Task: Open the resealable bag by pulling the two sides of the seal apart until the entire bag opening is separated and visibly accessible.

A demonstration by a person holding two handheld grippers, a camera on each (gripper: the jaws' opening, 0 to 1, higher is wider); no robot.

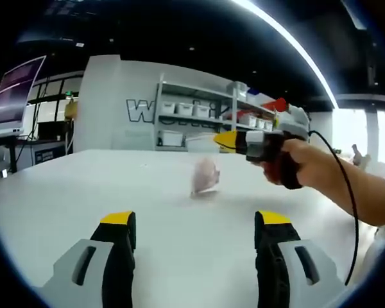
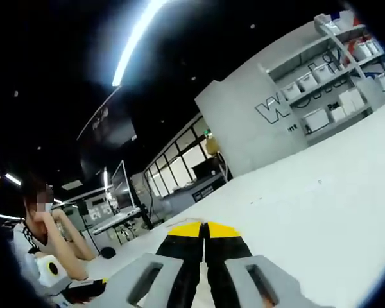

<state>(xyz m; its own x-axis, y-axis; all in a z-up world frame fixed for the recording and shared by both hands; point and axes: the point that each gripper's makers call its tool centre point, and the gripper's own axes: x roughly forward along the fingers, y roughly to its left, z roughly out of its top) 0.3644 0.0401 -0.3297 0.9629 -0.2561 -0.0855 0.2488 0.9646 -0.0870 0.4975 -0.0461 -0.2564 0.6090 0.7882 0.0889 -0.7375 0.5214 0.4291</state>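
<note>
Left gripper (image 1: pixel 194 226) wide open, low at 6 o'clock, probably waiting to grab. Right gripper (image 2: pixel 205 230) pinched shut, lifting bag (image 1: pixel 204 174) by its top edge above the table (image 1: pixel 83 186).

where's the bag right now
In the left gripper view, the clear plastic bag with pinkish contents hangs over the white table, held at its top by the right tongs entering from the right.

Lab: bin-stocked shelves (image 1: pixel 199 115), monitor (image 1: pixel 16 90), white worktable (image 1: pixel 83 186)
</note>
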